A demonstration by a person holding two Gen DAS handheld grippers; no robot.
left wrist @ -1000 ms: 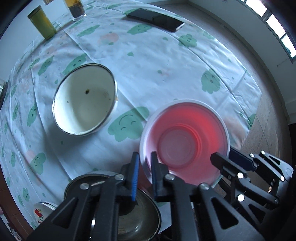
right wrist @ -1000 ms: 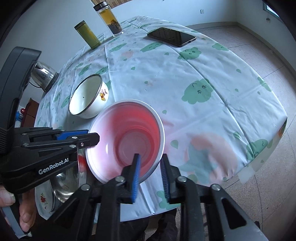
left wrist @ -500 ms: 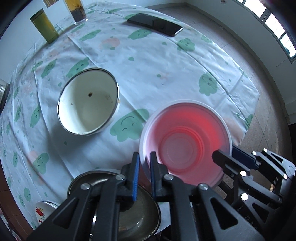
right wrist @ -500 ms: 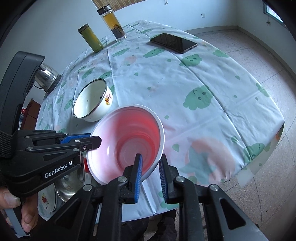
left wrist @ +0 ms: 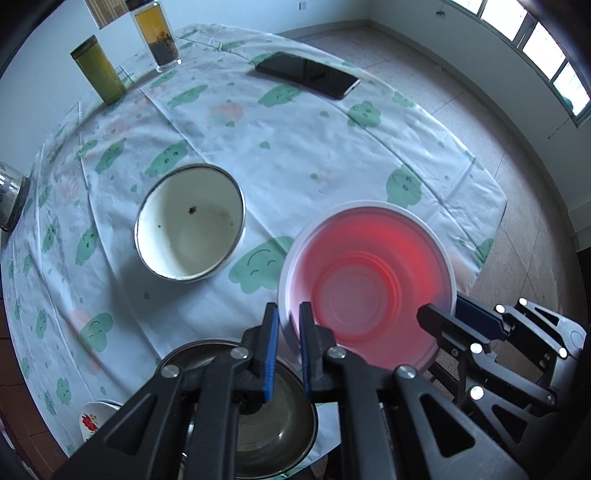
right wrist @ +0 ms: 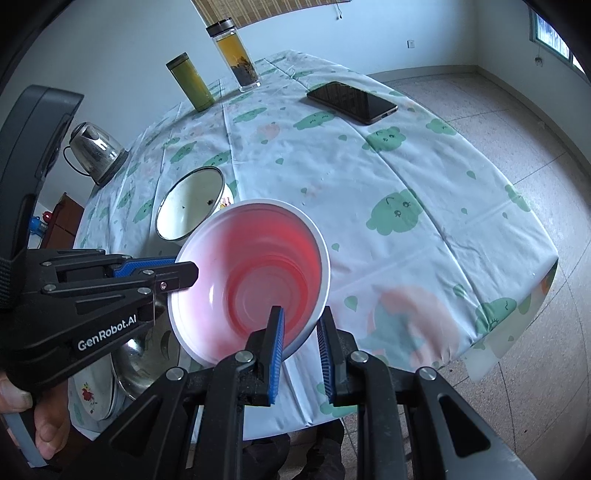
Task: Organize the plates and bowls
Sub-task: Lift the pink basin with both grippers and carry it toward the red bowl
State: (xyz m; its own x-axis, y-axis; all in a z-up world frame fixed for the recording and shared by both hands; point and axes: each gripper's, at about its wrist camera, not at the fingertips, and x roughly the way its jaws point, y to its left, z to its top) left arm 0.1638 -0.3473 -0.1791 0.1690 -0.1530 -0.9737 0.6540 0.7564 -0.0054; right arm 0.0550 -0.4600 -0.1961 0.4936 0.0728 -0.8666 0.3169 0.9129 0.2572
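Observation:
A pink plastic bowl [left wrist: 365, 280] [right wrist: 255, 280] is held in the air above the table's near edge. My left gripper [left wrist: 287, 347] is shut on its left rim. My right gripper [right wrist: 301, 350] is shut on its near right rim; it also shows in the left wrist view [left wrist: 454, 325]. A white enamel bowl [left wrist: 190, 221] [right wrist: 190, 203] sits upright on the tablecloth, to the left and beyond. A steel bowl [left wrist: 258, 417] [right wrist: 144, 350] sits below the left gripper, on a flowered white plate [left wrist: 94, 417] [right wrist: 92, 391].
A phone [left wrist: 308, 74] [right wrist: 352, 101] lies at the far side. A green flask [left wrist: 98, 74] [right wrist: 190, 81] and a glass tea bottle [left wrist: 155, 35] [right wrist: 236, 55] stand at the back. A kettle [right wrist: 94, 151] stands at the left. The table edge [right wrist: 517, 325] drops to the floor on the right.
Both grippers have lifted the pink bowl higher and tilted the views up; more of the far table and room shows. The grips have not changed.

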